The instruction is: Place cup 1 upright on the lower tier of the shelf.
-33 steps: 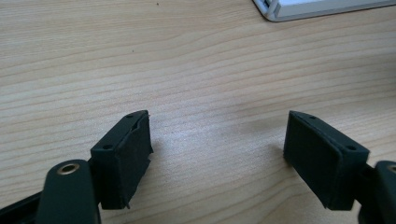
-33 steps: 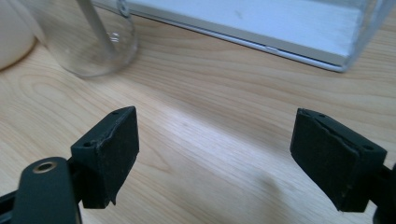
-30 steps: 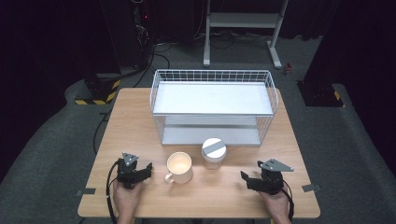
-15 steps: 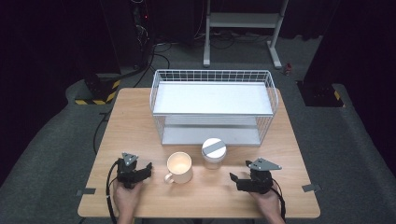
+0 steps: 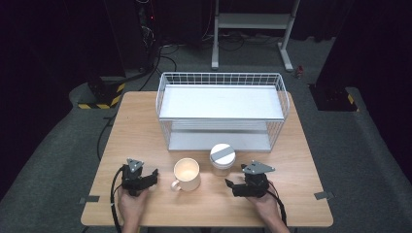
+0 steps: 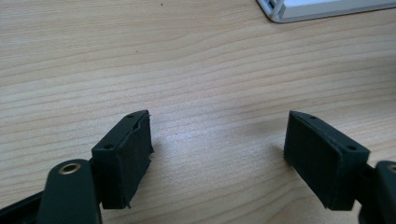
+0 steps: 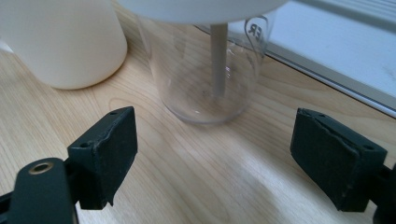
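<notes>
1. The left gripper (image 5: 151, 175) rests on the worktop (image 5: 141, 126), jaws spread with bare wood between them.
2. A cream mug (image 5: 186, 174) stands just right of it.
3. The clear jar (image 5: 222, 158) with a white lid stands beside the mug, before the wire basket (image 5: 221, 80).
4. The right gripper (image 5: 231, 185) faces the jar from near, jaws spread, holding nothing.
</notes>
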Tool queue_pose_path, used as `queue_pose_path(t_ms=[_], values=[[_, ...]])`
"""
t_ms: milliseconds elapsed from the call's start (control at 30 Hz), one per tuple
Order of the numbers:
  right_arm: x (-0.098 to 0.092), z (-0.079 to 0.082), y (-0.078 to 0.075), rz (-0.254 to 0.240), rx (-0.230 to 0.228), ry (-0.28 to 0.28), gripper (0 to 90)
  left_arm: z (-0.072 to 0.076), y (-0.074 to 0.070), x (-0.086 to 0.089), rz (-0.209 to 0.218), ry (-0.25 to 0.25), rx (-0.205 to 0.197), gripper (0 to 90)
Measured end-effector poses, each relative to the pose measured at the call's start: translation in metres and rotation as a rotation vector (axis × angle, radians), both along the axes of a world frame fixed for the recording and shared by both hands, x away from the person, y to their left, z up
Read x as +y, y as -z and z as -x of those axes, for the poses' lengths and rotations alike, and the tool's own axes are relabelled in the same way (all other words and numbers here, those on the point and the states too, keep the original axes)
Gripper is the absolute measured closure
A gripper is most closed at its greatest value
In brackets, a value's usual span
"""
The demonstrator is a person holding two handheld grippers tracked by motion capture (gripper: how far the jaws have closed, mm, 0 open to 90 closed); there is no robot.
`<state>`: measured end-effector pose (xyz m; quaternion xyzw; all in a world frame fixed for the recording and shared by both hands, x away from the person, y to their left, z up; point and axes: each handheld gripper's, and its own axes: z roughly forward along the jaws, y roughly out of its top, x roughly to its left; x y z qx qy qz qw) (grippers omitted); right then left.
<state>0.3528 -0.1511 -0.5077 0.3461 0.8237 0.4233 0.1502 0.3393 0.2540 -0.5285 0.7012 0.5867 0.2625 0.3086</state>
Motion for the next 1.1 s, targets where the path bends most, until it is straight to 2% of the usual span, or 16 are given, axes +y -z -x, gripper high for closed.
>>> queue_pose_path(t_ms=[267,467,567,633,833,933,1100], values=[[0.007,-0.006,-0.001,-0.025,0.01,0.005,14.5,0.0,0.0,0.0,-0.001,-0.001,0.0,23.5],[0.014,-0.01,0.002,-0.031,-0.003,0.021,13.7,0.0,0.0,0.0,-0.002,0.0,-0.003,23.4],[0.018,-0.01,0.002,-0.018,-0.022,0.025,12.6,0.0,0.0,0.0,-0.002,-0.001,-0.003,23.4],[0.021,-0.012,0.0,-0.003,-0.017,0.022,11.7,0.0,0.0,0.0,-0.002,-0.001,-0.003,23.4],[0.027,-0.016,-0.003,0.0,-0.026,0.01,11.1,0.0,0.0,0.0,-0.002,-0.001,-0.003,23.5],[0.031,-0.018,-0.004,-0.014,-0.035,0.011,11.0,0.0,0.0,0.0,-0.002,-0.001,-0.003,23.5],[0.037,-0.023,-0.002,-0.029,-0.025,0.019,11.1,0.0,0.0,0.0,-0.002,-0.002,-0.002,23.5]])
